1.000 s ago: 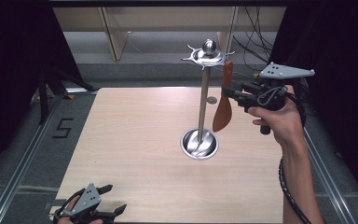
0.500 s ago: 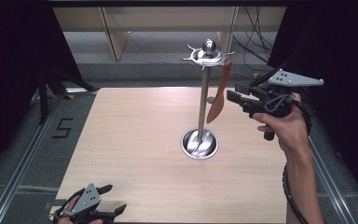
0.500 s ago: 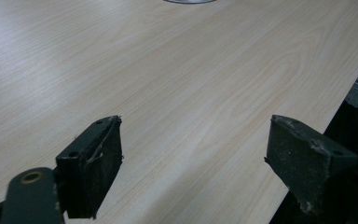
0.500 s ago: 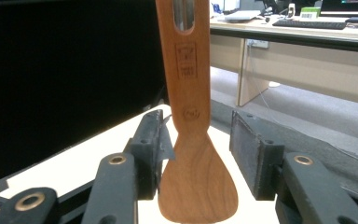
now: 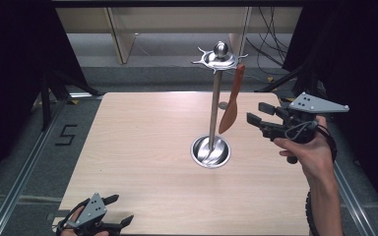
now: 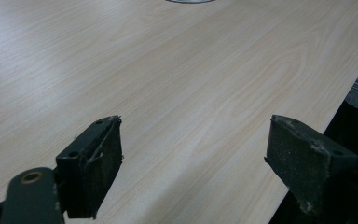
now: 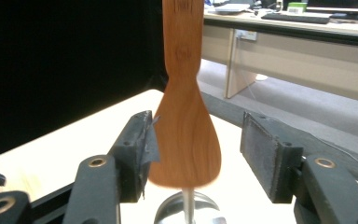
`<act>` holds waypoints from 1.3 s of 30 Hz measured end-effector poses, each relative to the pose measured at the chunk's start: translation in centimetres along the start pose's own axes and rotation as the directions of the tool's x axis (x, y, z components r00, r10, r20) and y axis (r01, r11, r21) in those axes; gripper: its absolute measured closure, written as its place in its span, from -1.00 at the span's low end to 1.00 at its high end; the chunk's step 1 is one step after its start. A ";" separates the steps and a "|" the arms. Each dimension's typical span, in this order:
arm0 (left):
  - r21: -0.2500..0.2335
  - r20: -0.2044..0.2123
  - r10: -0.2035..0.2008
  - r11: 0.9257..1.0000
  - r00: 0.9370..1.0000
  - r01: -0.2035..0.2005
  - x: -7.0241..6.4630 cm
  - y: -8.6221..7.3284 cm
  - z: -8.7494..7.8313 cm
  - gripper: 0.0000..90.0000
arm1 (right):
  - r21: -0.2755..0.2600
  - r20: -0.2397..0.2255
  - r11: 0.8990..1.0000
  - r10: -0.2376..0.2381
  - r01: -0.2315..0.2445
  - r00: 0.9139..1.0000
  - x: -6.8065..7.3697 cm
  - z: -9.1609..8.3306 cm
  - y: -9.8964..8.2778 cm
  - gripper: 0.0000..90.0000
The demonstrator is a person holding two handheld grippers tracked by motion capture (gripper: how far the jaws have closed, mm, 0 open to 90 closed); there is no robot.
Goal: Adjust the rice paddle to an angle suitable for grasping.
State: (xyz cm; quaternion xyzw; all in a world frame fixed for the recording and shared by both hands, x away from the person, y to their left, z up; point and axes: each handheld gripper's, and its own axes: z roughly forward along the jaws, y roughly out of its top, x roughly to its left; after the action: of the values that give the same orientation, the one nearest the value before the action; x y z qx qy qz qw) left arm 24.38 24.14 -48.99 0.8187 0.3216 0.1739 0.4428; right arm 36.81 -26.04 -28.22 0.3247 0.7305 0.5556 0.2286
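A wooden spatula hangs from a hook at the top of a metal stand, blade down and tilted. The stand's round base rests mid-table. My right gripper is open just right of the spatula, apart from it. In the right gripper view the spatula's blade hangs ahead between the open jaws of my right gripper, with the stand's base below it. My left gripper is open at the table's front left corner; in the left gripper view my left gripper holds nothing over bare wood.
The light wooden table has dark floor and metal rails on both sides. Desks and cables lie beyond the far edge. A person's right hand and forearm reach in along the right side.
My right gripper has let go of the spatula and drawn back to the right and downward. The spatula now hangs free on the stand's hook. The left gripper has stayed put.
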 end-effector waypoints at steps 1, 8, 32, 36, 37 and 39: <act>0.000 -0.001 0.001 1.000 1.000 -0.001 0.0 0.0 0.0 -0.60 | 0.006 -0.004 1.000 0.009 -0.009 1.000 0.1 -0.1 -0.2 -0.02; 0.006 0.004 -0.002 1.000 1.000 0.002 0.0 0.0 -0.1 -0.60 | 0.011 0.009 1.000 0.018 -0.018 1.000 0.0 -0.3 -1.7 -0.06; -0.008 0.012 -0.041 0.999 0.999 0.041 -0.1 0.4 0.3 -0.60 | 0.158 0.065 0.986 0.035 -0.045 0.997 -1.4 0.5 -7.8 -0.22; 0.006 0.010 -0.010 1.000 1.000 0.010 0.3 0.4 0.1 -0.60 | 0.173 0.056 0.982 0.069 -0.078 0.996 -1.8 0.7 -8.8 -0.24; -0.004 0.005 -0.016 1.000 1.000 0.016 0.3 0.2 0.1 -0.60 | 0.184 0.059 0.981 0.060 -0.070 0.996 -1.8 0.7 -8.9 -0.24; 0.005 0.005 -0.022 1.000 1.000 0.022 0.1 0.1 0.0 -0.60 | 0.197 0.054 0.978 0.055 -0.065 0.997 -1.8 0.8 -9.4 -0.27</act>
State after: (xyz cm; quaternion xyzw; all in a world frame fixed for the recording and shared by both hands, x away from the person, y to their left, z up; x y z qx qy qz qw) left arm 24.49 24.17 -48.86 0.8167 0.3298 0.1661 0.4435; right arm 36.55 -28.39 -37.49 0.3810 0.7664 0.4786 0.1957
